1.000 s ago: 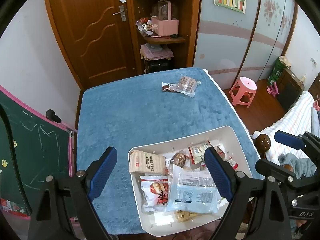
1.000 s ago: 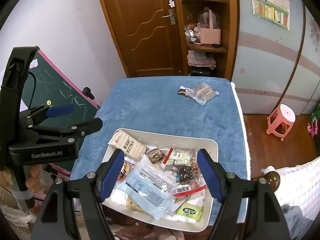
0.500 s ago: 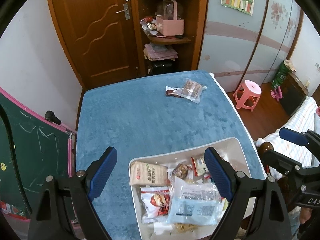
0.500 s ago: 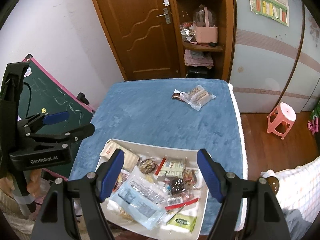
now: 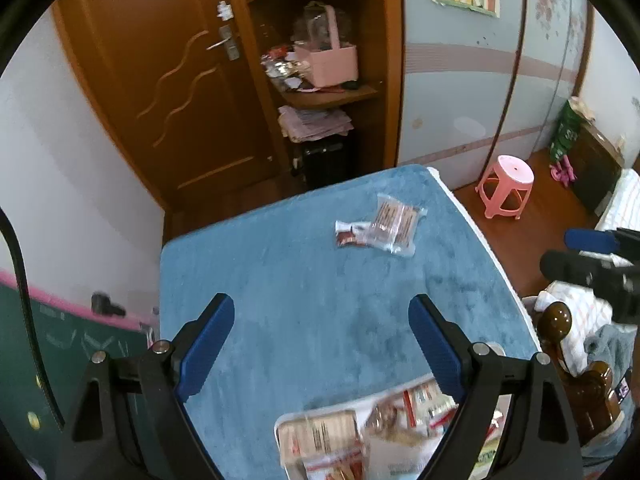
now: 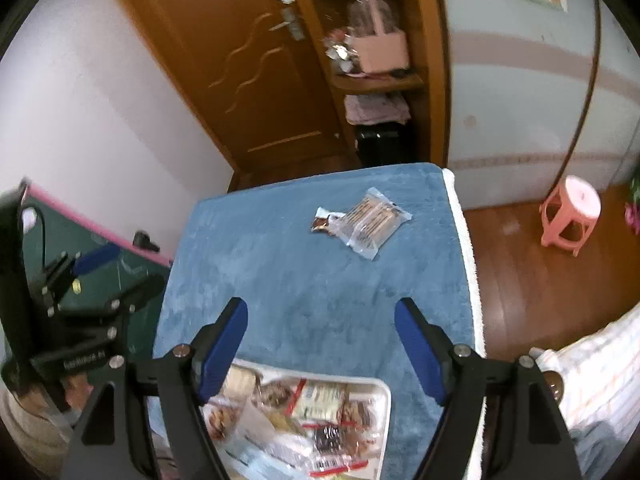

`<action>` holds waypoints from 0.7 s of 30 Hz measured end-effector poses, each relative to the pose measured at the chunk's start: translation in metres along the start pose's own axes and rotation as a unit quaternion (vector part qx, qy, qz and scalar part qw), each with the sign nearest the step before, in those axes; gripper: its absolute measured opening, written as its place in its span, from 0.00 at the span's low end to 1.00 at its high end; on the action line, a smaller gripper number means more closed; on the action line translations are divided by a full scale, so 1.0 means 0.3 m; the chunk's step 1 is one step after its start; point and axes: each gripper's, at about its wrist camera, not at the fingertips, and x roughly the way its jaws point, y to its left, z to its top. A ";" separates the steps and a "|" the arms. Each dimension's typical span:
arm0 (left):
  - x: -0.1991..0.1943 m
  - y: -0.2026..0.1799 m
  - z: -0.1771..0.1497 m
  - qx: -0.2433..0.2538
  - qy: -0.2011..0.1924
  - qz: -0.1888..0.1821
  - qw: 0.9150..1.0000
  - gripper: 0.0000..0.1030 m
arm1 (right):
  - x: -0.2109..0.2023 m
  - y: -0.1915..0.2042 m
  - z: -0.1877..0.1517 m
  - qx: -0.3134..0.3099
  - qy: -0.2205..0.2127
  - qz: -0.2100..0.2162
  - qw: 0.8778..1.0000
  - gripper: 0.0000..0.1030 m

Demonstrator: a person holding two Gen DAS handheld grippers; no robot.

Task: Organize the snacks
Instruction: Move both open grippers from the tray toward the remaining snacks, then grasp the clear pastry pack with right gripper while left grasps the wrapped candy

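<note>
I see a brown wooden door at the back. Beside it stands a wooden shelf with a pink basket on it — folded cloths lie below. A pink stool stands on the wood floor. A green chalkboard leans on my left.

Your left gripper and right gripper look alike: matte black angular frames with triangular cut-outs, silver round screws at the joints, and flat blue pads lining each finger. White lettering, blurred, marks the left gripper's side.
</note>
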 end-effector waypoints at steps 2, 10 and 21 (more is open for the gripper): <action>0.046 -0.007 0.055 0.011 0.007 0.000 1.000 0.86 | 0.046 -0.054 0.072 0.032 0.011 0.006 0.999 0.80; 0.261 -0.055 0.263 0.109 0.015 -0.018 0.994 0.86 | 0.275 -0.188 0.280 0.113 0.051 -0.004 0.992 0.81; 0.731 -0.090 0.306 0.243 0.036 -0.030 0.969 0.86 | 0.726 -0.315 0.370 0.217 0.111 -0.042 0.969 0.91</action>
